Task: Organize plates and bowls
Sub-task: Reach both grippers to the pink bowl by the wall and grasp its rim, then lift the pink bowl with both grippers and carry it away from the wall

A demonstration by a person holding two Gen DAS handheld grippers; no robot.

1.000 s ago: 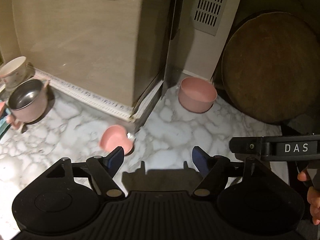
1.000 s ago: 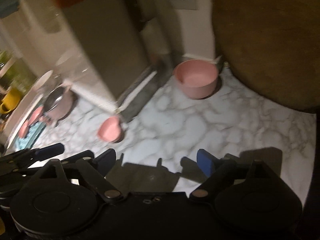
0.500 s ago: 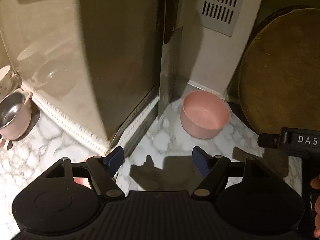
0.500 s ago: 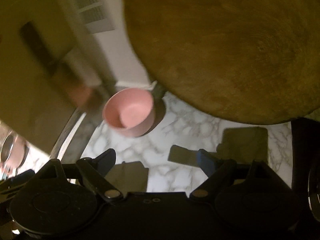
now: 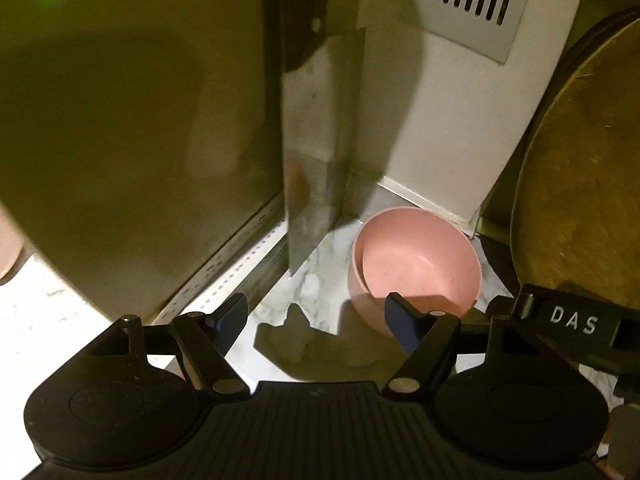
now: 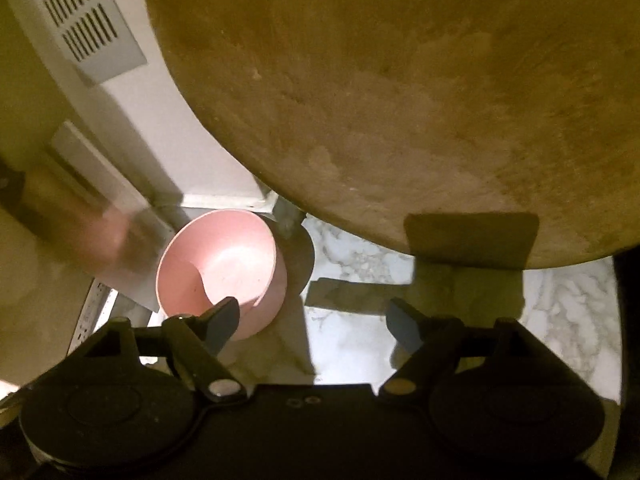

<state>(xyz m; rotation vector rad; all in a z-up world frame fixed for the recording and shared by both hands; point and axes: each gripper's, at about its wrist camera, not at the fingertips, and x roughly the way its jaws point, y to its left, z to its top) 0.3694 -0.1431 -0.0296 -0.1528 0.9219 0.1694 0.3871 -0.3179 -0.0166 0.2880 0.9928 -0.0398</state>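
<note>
The pink bowl (image 5: 416,264) sits tucked into a back corner of the marble desk (image 5: 320,280), probably pushed there out of the way; it stands upright, mouth up, and looks empty. Both tools are aimed down at it. The left gripper (image 5: 316,320) has its jaws standing apart with nothing between them; the bowl lies just ahead of its right-hand finger (image 5: 402,322), which overlaps the near rim in this view, though I cannot tell whether it touches. The right gripper (image 6: 316,322) has its jaws closing, yet only bare desk lies between them; the bowl is off beyond the left-hand finger (image 6: 224,318), whose tip crosses the bowl's near wall in the right wrist view. My guess is that one of the two is lining up for the rim, and neither has it yet.

The corner is cramped. A shiny metal cabinet side (image 5: 140,140) rises to the left of the left jaws, with a steel cleaver (image 5: 316,160) hanging by its corner edge, blade down, just beside the bowl. Behind stands a pale wall with a slotted vent panel (image 5: 468,4). A big round wooden board (image 6: 380,100) leans at the back, looming ahead of the right jaws. The light is dim and yellowish, with hard shadows of the tools on the marble
</note>
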